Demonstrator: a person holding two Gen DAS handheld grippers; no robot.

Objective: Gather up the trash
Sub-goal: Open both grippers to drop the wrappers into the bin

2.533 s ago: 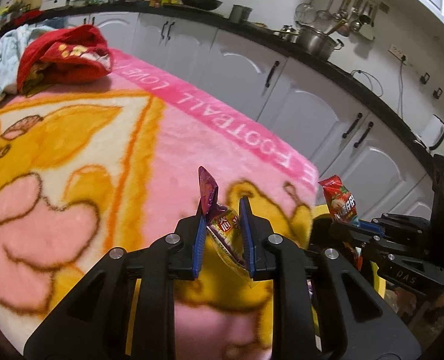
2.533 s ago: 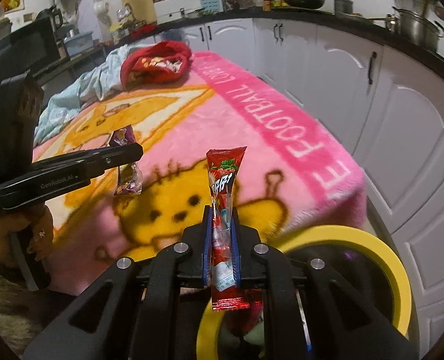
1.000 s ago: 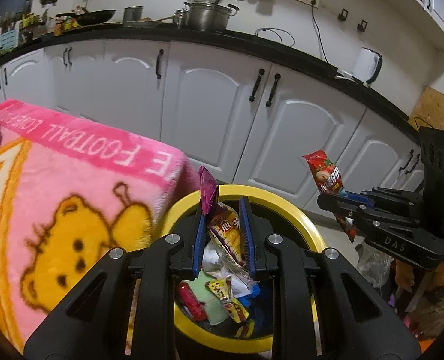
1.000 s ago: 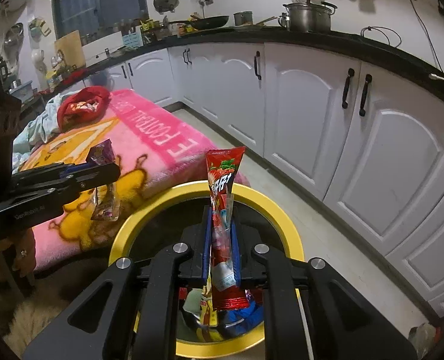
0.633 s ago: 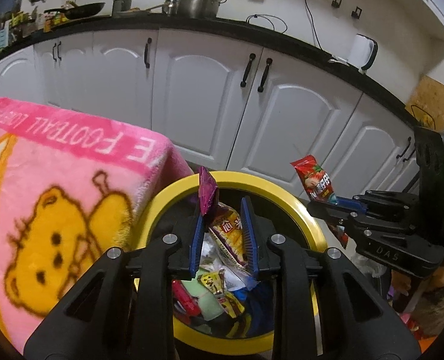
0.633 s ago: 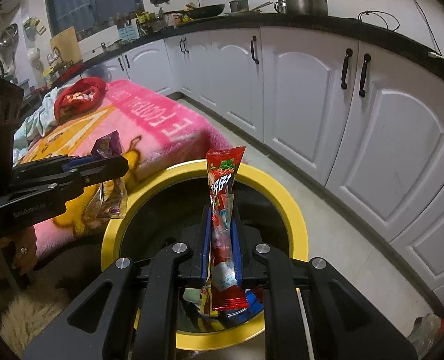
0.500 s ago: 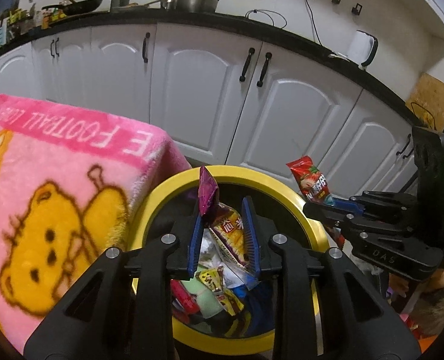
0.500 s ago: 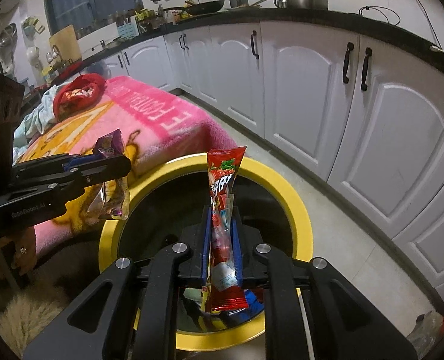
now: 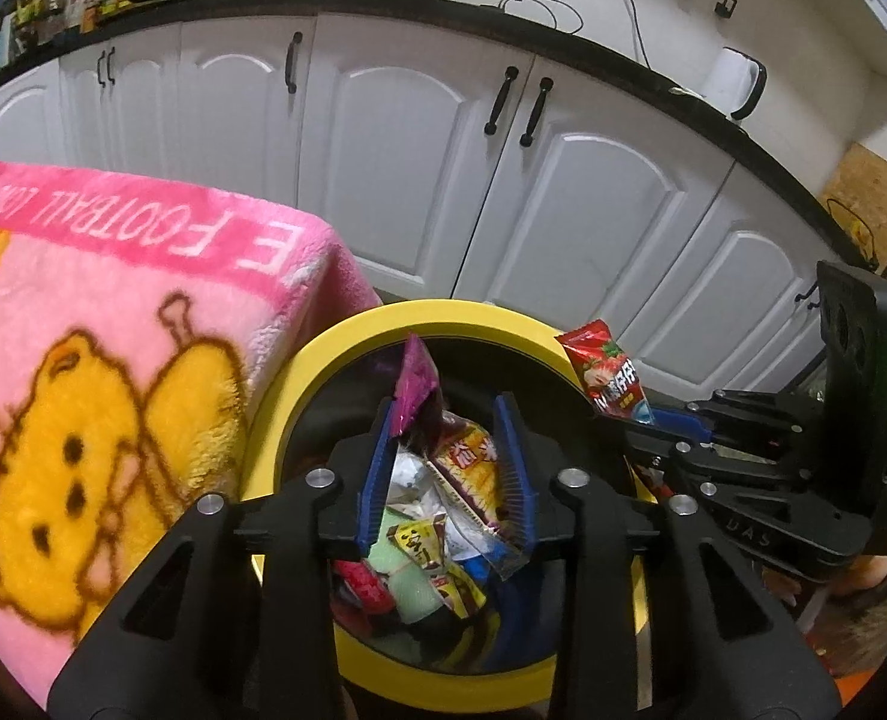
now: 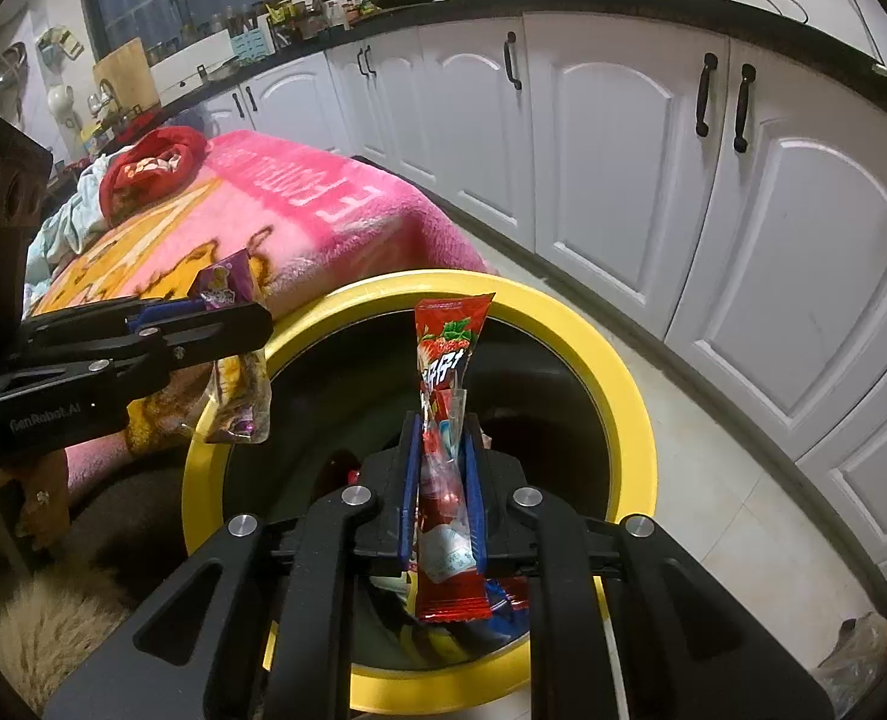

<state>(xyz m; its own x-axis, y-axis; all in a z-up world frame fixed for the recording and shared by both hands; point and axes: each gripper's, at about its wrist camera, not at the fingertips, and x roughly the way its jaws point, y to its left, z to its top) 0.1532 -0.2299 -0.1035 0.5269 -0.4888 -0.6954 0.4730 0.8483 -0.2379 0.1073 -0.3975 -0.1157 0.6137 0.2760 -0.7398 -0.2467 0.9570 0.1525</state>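
Hanging over the yellow-rimmed bin (image 9: 347, 348), the left gripper (image 9: 446, 468) has just been spreading its blue jaws. The purple wrapper (image 9: 464, 468) lies slack between them, its top resting against the left pad, with a clear gap on the right side; whether it hangs free or clings there I cannot tell. Directly beneath, only the left wrist view looks into the bin: a heap of discarded packets (image 9: 419, 564), green, red and yellow, fills the bottom.

The right wrist view shows the right gripper (image 10: 443, 480) with its jaws drawn close and pinching the red wrapper (image 10: 446, 420), which stands upright above the fingertips and hangs out below them, over the near part of the same bin (image 10: 611, 360). Here the bin's inside is mostly dark, with a few packets showing near the bottom edge.

Each camera catches the other tool from the side. In the left view the right tool sits at the right with the red wrapper (image 9: 608, 378) poking up over the rim. In the right view the left tool (image 10: 227, 330) reaches in from the left, the purple wrapper (image 10: 236, 372) dangling at the rim, and a hand (image 10: 29, 492) grips below.

Farther left lies a pink blanket (image 9: 113, 360); only the right view shows a red garment (image 10: 149, 171) on it. White cabinets (image 9: 395, 150) stand beyond.
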